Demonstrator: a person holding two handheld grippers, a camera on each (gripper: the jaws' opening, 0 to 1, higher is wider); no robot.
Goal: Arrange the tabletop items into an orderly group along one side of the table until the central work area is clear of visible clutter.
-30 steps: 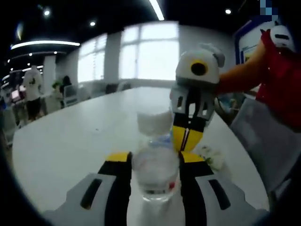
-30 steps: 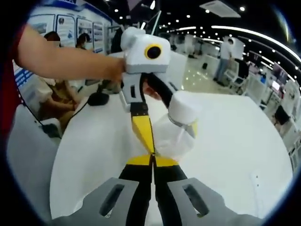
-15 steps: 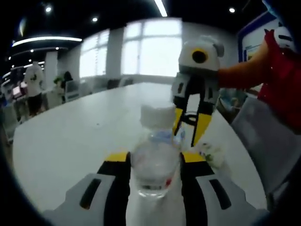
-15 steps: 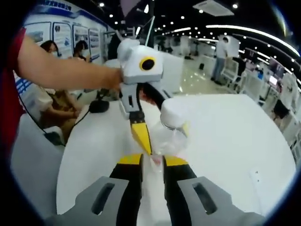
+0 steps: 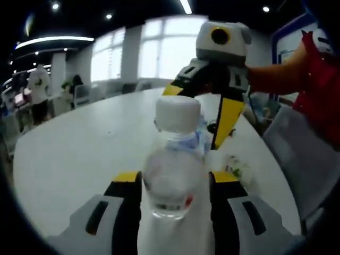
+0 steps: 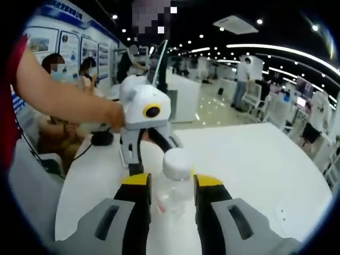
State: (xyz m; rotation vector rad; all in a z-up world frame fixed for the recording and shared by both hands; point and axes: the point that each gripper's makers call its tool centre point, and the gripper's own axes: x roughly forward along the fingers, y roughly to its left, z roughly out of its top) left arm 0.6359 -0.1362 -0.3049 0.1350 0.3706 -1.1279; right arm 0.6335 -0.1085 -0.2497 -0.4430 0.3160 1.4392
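Two grippers meet over the white desk (image 5: 69, 159) around one clear plastic bottle (image 5: 172, 180). In the left gripper view the bottle stands between the left gripper (image 5: 172, 183)'s yellow-tipped jaws, which press its sides; its long axis runs away from the camera, white cap (image 5: 177, 114) at the far end. The right gripper (image 5: 204, 114) hangs beyond the cap, jaws spread wide. In the right gripper view the bottle (image 6: 172, 186) sits between that gripper (image 6: 170, 183)'s parted jaws, untouched.

We see a bright window wall (image 5: 159, 50) beyond the white table (image 5: 79, 154), dark ceiling with strip lights (image 6: 276, 50), and wall posters (image 6: 69, 45).
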